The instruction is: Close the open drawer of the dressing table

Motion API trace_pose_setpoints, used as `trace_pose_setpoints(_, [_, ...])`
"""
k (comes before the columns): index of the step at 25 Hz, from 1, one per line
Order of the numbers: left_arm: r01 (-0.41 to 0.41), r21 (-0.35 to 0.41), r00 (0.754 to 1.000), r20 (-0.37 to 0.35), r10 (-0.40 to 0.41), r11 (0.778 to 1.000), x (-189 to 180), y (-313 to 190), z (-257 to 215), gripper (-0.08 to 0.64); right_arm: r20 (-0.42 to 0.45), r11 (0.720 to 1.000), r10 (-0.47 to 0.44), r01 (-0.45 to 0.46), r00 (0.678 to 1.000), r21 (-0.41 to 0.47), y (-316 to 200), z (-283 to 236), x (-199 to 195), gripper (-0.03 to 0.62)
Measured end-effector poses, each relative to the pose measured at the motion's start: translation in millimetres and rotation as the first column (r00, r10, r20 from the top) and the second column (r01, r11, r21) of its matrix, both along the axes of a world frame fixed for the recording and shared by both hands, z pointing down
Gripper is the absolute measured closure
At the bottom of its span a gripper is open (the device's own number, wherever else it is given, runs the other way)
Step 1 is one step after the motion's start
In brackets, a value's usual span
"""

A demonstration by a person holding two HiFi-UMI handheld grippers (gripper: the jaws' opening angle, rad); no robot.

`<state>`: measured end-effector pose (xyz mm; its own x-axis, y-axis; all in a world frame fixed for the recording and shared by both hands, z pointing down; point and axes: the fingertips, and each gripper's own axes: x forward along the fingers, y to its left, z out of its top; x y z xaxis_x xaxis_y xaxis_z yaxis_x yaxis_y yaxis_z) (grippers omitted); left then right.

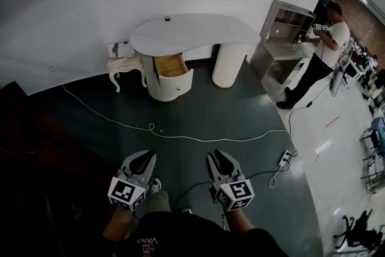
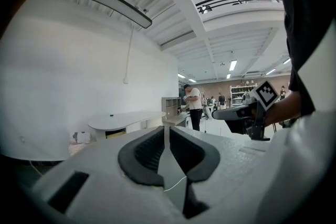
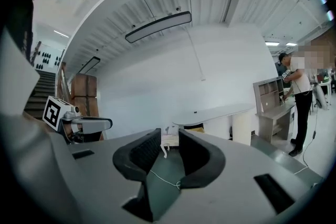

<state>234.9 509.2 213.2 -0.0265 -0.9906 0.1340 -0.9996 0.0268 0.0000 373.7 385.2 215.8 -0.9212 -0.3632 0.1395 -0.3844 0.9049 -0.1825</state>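
Two grippers hang low in the head view, well apart from the table (image 1: 192, 33) by the far wall. The left gripper (image 1: 139, 158) has its jaws together. The right gripper (image 1: 218, 157) has its jaws apart, with nothing between them. The drawer (image 1: 171, 66) sticks out of the table's left pedestal, and its curved front faces the person. Its long axis runs from that front back toward the wall, nearly straight up the picture. A cable (image 1: 180, 136) crosses the floor between the grippers and the table, so I judge that a foot could snag it on the way over.

From the left gripper view, the left gripper (image 2: 167, 129) shows its pads all but touching, holding nothing. The table (image 2: 123, 119) stands far off and left of the jaw line, so a push aimed from this heading would miss. The drawer (image 2: 114, 134) is a small dark gap under the top.

From the right gripper view, the right gripper (image 3: 169, 136) is parted and empty, and only floor and cable show in the gap. The table (image 3: 215, 112) lies ahead and slightly right, with the drawer (image 3: 197, 128) just visible beneath it. I judge that a push off-centre on the rounded front could slide off it or skew and jam the drawer. Spread jaws could also hook its rim.
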Motion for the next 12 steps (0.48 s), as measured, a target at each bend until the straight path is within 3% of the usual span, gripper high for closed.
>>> trace_pose_setpoints(2, [-0.023, -0.014, 0.999, -0.025, 0.023, 1.0, -12.2, -6.0, 11.6, 0.511, -0.016, 1.0, 0.004, -0.004, 1.0, 0.007, -3.8, 4.8, -13.5, 0.453])
trace_pose_setpoints(4, [-0.049, -0.04, 0.998, -0.044, 0.047, 0.998, -27.7, -16.8, 19.7, 0.399, -0.021, 1.0, 0.012, -0.012, 1.0, -0.004, -11.2, 10.6, -29.7, 0.433])
trace_pose_setpoints(8, [-0.105, -0.065, 0.994, -0.044, 0.102, 0.992, -70.8, -36.7, 24.6, 0.377, -0.021, 0.999, 0.046, -0.047, 0.999, -0.023, -21.8, 18.5, -72.2, 0.401])
trace_pose_setpoints(12, [-0.112, -0.082, 0.993, -0.049, 0.108, 0.99, -131.0, -53.0, 30.2, 0.373, -0.028, 0.995, 0.091, -0.092, 0.995, -0.049, -36.8, 31.0, -124.0, 0.39])
